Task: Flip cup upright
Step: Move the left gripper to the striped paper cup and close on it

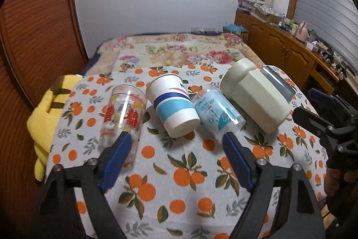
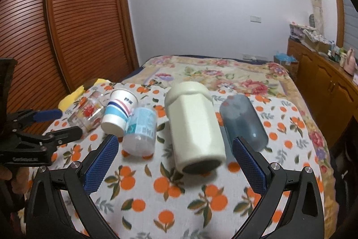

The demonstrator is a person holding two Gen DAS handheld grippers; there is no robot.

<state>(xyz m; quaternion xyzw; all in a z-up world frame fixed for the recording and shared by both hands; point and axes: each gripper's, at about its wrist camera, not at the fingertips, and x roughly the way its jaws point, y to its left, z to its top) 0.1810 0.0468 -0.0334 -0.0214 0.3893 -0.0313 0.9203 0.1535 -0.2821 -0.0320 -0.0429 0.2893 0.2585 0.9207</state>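
Note:
Several cups lie on their sides in a row on the orange-print cloth (image 1: 179, 171). From left: a clear glass with red print (image 1: 124, 113) (image 2: 88, 112), a white paper cup with blue stripes (image 1: 173, 104) (image 2: 119, 112), a clear plastic cup with a blue label (image 1: 218, 114) (image 2: 141, 129), a cream faceted cup (image 1: 255, 97) (image 2: 194, 127), and a grey-blue translucent cup (image 1: 277, 82) (image 2: 243, 120). My left gripper (image 1: 176, 140) is open, above the cloth in front of the paper cup. My right gripper (image 2: 174, 142) is open, in front of the cream cup, and shows in the left wrist view (image 1: 313, 104).
A yellow plush toy (image 1: 47, 115) lies at the cloth's left edge. A floral bedspread (image 1: 174, 50) stretches behind the cups. A slatted wooden door (image 2: 67, 21) is on the left. A wooden cabinet (image 1: 290, 53) with clutter runs along the right.

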